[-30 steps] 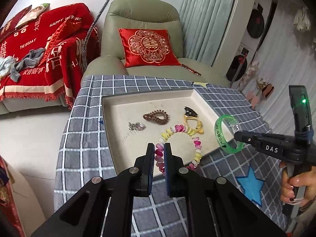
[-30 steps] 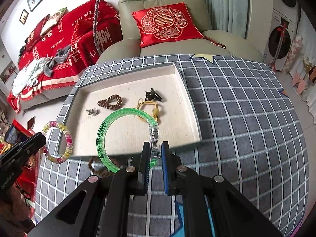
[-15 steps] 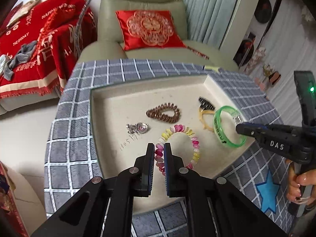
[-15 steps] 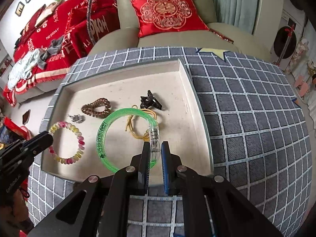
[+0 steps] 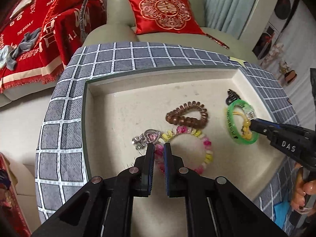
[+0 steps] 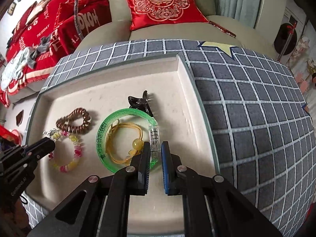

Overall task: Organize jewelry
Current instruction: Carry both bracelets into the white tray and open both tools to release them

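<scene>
A cream tray (image 5: 110,118) (image 6: 185,90) sits on a grey checked cloth. My left gripper (image 5: 159,148) is shut on a pink-and-yellow bead bracelet (image 5: 207,154) (image 6: 76,152), which is down in the tray beside a silver charm (image 5: 146,138). My right gripper (image 6: 155,148) (image 5: 251,123) is shut on the clear clasp of a green bangle (image 6: 102,138) (image 5: 231,126), low over a yellow cord (image 6: 118,136). A brown spiral hair tie (image 5: 187,116) (image 6: 75,121) and a black claw clip (image 6: 140,102) (image 5: 232,95) lie in the tray.
A green armchair with a red cushion (image 5: 165,13) (image 6: 164,4) stands behind the table. Red blankets (image 5: 39,31) cover a sofa at the left. The checked cloth (image 6: 256,108) stretches to the right of the tray.
Both grippers have moved forward and down into the tray with their bracelets. The bead bracelet now sits by the charm and the green bangle now lies over the yellow cord.
</scene>
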Action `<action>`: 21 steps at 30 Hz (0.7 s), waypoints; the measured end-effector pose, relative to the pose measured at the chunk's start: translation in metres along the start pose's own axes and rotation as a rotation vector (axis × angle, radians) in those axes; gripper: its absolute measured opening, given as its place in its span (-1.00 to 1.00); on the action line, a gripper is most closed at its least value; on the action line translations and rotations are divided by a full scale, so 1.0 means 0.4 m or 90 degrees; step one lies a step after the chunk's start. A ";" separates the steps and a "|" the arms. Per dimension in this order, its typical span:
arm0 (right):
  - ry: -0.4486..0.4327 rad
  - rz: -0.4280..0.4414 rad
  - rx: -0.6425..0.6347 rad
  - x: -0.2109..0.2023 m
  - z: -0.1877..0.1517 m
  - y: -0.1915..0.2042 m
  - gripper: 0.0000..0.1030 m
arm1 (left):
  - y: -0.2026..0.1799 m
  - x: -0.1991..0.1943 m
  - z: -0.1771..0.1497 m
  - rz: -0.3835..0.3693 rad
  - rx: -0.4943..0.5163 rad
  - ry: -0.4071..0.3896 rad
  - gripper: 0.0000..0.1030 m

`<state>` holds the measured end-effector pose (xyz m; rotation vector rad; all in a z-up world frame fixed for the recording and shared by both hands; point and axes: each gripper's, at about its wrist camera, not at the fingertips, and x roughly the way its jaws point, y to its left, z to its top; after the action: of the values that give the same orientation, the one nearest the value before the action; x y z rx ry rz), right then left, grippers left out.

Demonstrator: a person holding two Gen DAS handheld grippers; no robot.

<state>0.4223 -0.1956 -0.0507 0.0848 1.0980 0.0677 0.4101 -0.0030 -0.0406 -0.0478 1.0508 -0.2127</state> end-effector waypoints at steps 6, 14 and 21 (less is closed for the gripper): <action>-0.005 -0.002 0.002 0.015 0.013 -0.010 -0.76 | -0.016 0.007 -0.003 0.040 0.034 -0.024 -0.53; -0.013 0.004 0.007 0.009 0.003 -0.010 -0.75 | -0.029 0.000 -0.011 0.052 0.046 -0.034 -0.53; -0.025 0.020 0.025 -0.009 0.004 -0.015 0.08 | -0.032 -0.011 -0.012 0.064 0.044 -0.042 -0.53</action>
<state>0.4220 -0.2019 -0.0475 0.1379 1.0592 0.0725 0.4020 -0.0142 -0.0375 0.0591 0.9767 -0.1552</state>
